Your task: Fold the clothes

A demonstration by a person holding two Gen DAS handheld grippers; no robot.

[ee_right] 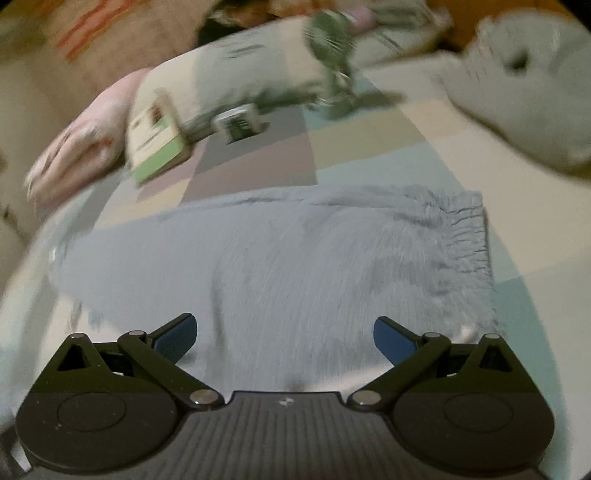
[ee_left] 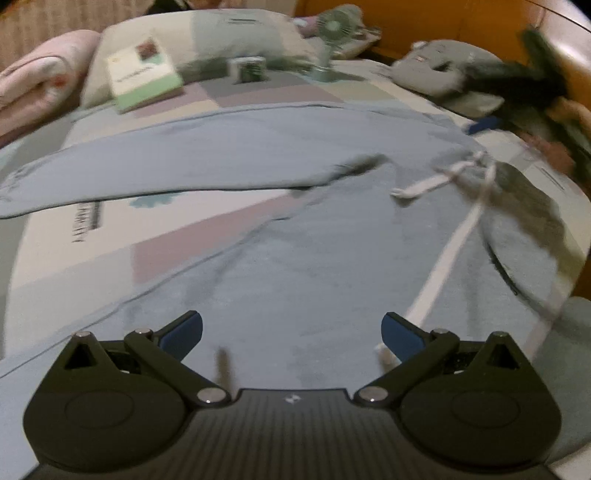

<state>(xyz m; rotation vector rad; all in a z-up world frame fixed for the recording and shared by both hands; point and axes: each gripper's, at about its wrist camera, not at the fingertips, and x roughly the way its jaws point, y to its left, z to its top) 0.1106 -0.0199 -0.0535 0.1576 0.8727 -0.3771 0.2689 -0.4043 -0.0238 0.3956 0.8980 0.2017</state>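
Note:
Light blue sweatpants (ee_left: 295, 229) lie spread flat on the bed, one leg stretching left, the waist with a white drawstring (ee_left: 439, 181) at the right. My left gripper (ee_left: 291, 336) hovers low over the nearer leg, open, with nothing between its blue pads. In the right wrist view the same pants (ee_right: 295, 266) show their gathered waistband (ee_right: 465, 236) at the right. My right gripper (ee_right: 284, 338) is open just above the fabric and holds nothing. Both views are blurred by motion.
A patchwork pastel bedsheet (ee_left: 229, 92) covers the bed. At the far end sit a green-edged book (ee_left: 142, 75), a small box (ee_left: 249, 68), a green desk fan (ee_left: 332, 29) and a pillow. A pink folded blanket (ee_left: 33, 77) lies left; a grey plush toy (ee_left: 447, 70) lies right.

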